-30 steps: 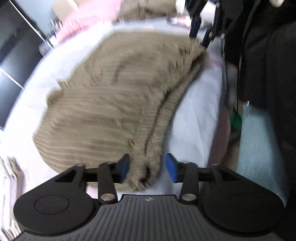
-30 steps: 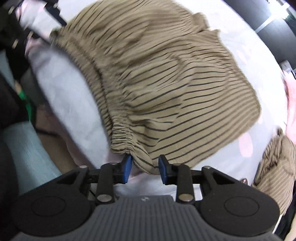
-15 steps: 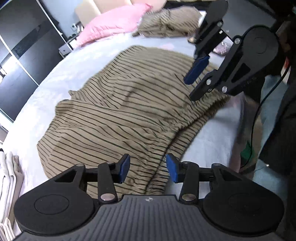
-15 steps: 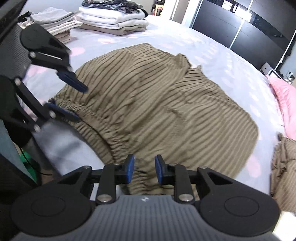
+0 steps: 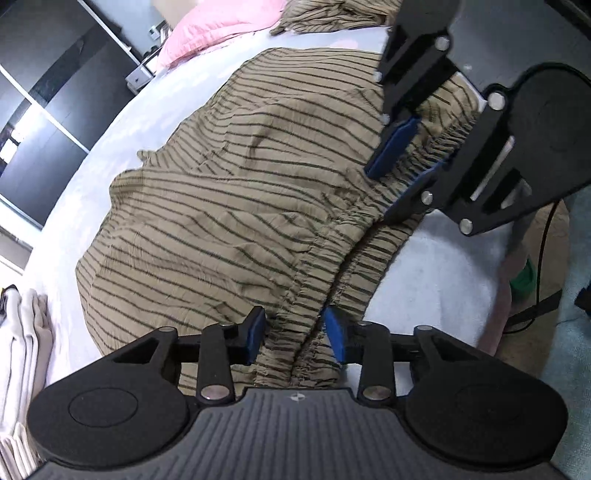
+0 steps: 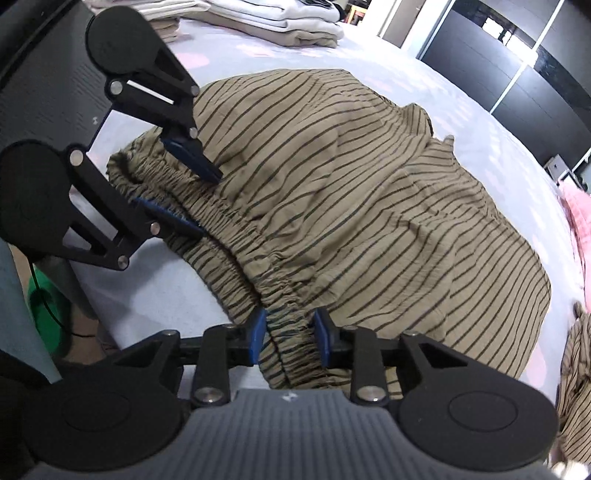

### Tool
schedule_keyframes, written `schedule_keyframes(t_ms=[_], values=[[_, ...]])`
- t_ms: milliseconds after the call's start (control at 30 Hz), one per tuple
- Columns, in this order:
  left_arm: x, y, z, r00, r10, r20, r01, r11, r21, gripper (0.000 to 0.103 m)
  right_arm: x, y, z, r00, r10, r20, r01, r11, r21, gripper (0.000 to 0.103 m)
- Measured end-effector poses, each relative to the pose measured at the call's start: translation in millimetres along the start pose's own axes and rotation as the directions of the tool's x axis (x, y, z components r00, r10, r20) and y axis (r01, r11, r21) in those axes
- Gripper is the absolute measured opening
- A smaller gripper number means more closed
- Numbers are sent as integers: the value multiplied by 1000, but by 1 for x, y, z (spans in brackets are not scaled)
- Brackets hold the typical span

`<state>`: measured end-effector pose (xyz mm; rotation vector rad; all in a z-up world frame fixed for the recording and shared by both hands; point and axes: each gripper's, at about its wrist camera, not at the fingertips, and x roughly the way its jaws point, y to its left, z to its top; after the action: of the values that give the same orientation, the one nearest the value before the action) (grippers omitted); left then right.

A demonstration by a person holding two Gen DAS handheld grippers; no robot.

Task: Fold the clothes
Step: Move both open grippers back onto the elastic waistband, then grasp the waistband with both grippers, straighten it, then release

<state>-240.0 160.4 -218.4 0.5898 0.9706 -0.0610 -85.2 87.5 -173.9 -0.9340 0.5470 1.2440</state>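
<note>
Tan striped shorts on bed, left gripper and right gripper low, jaws apart astride elastic waistband

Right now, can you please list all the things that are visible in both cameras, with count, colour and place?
shorts: one, tan with dark stripes, spread on the bed, waistband toward both grippers
striped garment: one, tan with dark stripes, crumpled at the far end of the bed
pillow: one, pink, far end of the bed
folded stack: several pieces, white and beige, on the bed beyond the shorts
bed: one, pale lilac sheet, under everything
wardrobe: one, black panels, beside the bed
left gripper: black with blue pads, open, waistband between the pads
right gripper: black with blue pads, open, waistband between the pads
</note>
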Motion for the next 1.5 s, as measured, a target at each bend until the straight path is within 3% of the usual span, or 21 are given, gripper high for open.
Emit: schedule_keyframes(t_ms=[67, 133, 267, 367, 433, 500, 533, 700, 767, 900, 1033, 1100, 1267, 1300, 1400, 1500], values=[[0, -2, -1, 1000, 15, 0, -15, 1000, 13, 34, -4, 3, 0, 1000, 1, 6, -1, 1000, -19, 34], [0, -1, -2, 999, 34, -13, -34, 999, 3, 42, -4, 6, -1, 1000, -6, 9, 6, 999, -43, 36], [-1, 3, -6, 994, 90, -70, -91, 996, -13, 45, -3, 5, -4, 996, -91, -20, 89, 994, -66, 35], [-5, -3, -14, 986, 134, -102, -131, 991, 36, 32, -7, 3, -9, 988, -152, -35, 149, 986, -81, 31], [-11, -6, -15, 988, 130, -80, -127, 991, 40, 22, -12, 4, -10, 990, -140, -19, 138, 987, -79, 13], [-17, -9, -13, 990, 133, -55, -131, 990, 46, 8, -17, 8, -10, 989, -148, 6, 148, 984, -100, 11], [-21, -9, -13, 990, 131, -43, -129, 991, 47, 5, -20, 10, -10, 988, -156, 21, 157, 981, -113, 4], [-36, 0, -15, 994, 107, -24, -106, 994, 35, 2, -35, -4, -8, 990, -141, 16, 142, 988, -53, 0], [-43, 3, -17, 996, 87, -20, -86, 996, 36, 2, -41, -15, -7, 991, -134, -8, 134, 991, -4, 0], [-44, -3, -21, 997, 65, -31, -62, 995, 78, 2, -56, -32, -13, 999, -26, -26, 29, 995, 96, 0], [-38, -12, -23, 997, 62, -52, -55, 989, 134, 2, -51, -17, -13, 999, -22, -25, 23, 999, 23, 5], [-35, -12, -23, 996, 61, -63, -51, 989, 141, 2, -46, -10, -13, 999, -25, -24, 25, 999, -23, 29], [-36, -10, -23, 996, 73, -50, -66, 989, 133, 2, -20, 1, -18, 992, -82, -95, 70, 990, -121, 29], [-36, -9, -23, 996, 76, -45, -70, 989, 130, 2, -15, 2, -21, 987, -110, -118, 92, 985, -144, 27], [-38, -8, -23, 996, 86, -31, -82, 989, 121, 2, -16, 2, -25, 983, -148, -110, 127, 977, -173, 5], [-42, -5, -22, 996, 86, -8, -85, 990, 111, 2, -30, -5, -23, 982, -173, -77, 160, 976, -149, 4]])
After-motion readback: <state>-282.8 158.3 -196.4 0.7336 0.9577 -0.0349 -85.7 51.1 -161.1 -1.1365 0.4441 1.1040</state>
